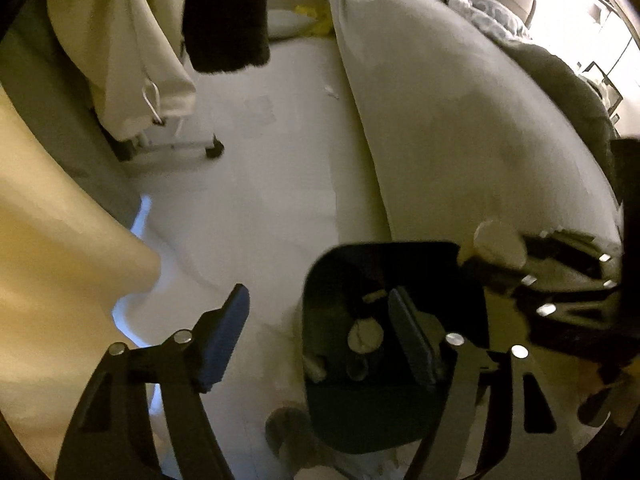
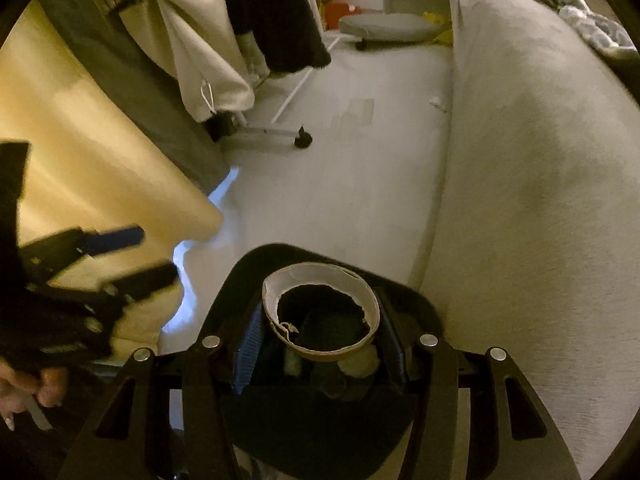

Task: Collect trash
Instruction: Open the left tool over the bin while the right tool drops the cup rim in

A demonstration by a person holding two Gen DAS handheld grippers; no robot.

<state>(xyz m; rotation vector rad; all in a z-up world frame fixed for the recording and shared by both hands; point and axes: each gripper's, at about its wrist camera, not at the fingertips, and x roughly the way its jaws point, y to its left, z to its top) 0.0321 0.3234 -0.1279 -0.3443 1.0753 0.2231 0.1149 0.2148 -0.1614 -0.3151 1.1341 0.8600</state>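
The right gripper holds a torn paper ring, apparently the rim of a cup, directly over the open mouth of the black bin; its jaws stand close on either side of the ring and seem to pinch it, so the ring hangs above the bin rather than resting in it. That placement looks deliberate: let go here and the ring should drop straight among the scraps already at the bottom. The left gripper is wide open and grips nothing; one finger reaches over the bin's near rim while the other hangs outside it over the floor, perhaps ready to steady the bin. The bin stands on the floor against the lower edge of the sofa, with the yellow curtain on the other side. A small white scrap lies farther off at the sofa's foot, likely trash left to collect.
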